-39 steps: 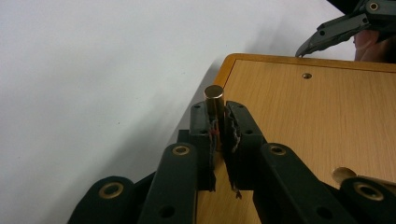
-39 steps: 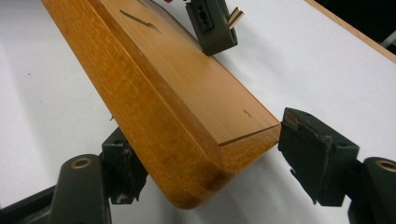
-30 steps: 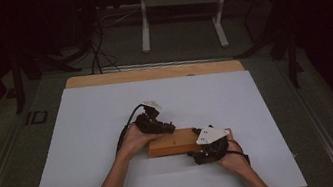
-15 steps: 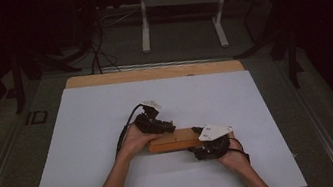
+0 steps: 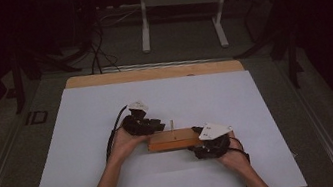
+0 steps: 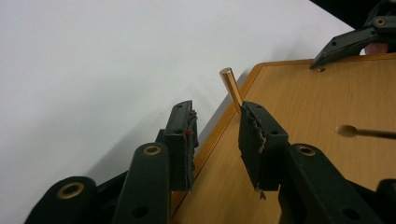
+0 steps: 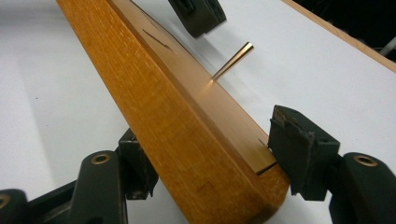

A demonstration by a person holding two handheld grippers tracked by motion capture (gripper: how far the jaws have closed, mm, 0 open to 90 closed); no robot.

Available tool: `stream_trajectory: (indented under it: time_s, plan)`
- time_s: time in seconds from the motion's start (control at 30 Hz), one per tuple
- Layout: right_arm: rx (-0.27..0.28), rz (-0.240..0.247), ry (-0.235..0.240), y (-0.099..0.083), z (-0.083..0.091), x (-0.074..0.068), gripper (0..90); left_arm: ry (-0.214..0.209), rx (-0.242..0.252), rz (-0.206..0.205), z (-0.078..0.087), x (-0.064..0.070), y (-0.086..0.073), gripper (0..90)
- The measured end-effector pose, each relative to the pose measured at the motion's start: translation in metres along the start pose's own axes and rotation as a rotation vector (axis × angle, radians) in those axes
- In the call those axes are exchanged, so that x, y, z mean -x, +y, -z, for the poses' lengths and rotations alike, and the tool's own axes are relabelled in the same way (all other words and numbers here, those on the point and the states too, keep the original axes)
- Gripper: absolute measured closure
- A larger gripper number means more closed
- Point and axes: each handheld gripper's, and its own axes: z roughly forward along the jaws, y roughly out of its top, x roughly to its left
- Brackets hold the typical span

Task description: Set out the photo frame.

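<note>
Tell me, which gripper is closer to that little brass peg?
Left. The left gripper sits right beside the brass peg; the right gripper straddles the wooden board's far end.

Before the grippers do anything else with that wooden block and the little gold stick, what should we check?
1. Orange-brown wooden block lies flat on the white table sheet: ok.
2. Right gripper straddles the block's end: ok; firmly clamped: cannot tell.
3. Left gripper is open: ok.
4. Thin brass peg stands on the block: ok.
5. Peg sits between the left jaws: not ok, it is beyond one jaw's tip.
6. Peg seated firmly: cannot tell.
</note>
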Motion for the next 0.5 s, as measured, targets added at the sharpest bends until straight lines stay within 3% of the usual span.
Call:
stream_trajectory:
  time_s: [0.5]
  plan:
    - [0.003, -0.005, -0.004, 0.001, 0.000, 0.001, 38.2, 0.069, 0.058, -0.038, 0.031, 0.008, -0.019, 59.8]
